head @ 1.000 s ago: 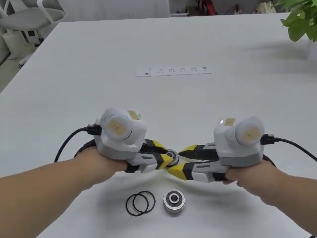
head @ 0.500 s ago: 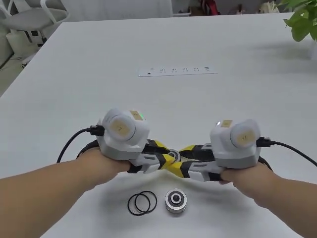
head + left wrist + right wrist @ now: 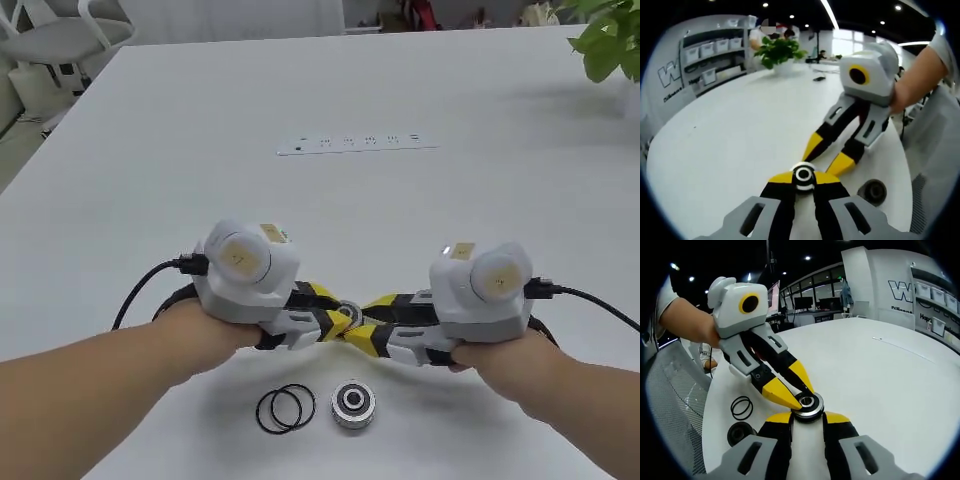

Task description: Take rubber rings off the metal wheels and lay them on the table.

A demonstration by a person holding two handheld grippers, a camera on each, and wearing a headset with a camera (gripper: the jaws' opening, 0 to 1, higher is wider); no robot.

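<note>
While both tongs meet above the counter (image 3: 320,90), a metal wheel (image 3: 347,314) hangs between them.
The left tongs (image 3: 804,178) are clamped on the wheel, holding it off the counter. The right tongs (image 3: 808,418) stand narrowly apart, one tip on either side of the same wheel; whether they pinch it I cannot tell. Below them two black rubber rings (image 3: 285,408) lie overlapping on the counter, with a second wheel (image 3: 353,404) just beside them.
</note>
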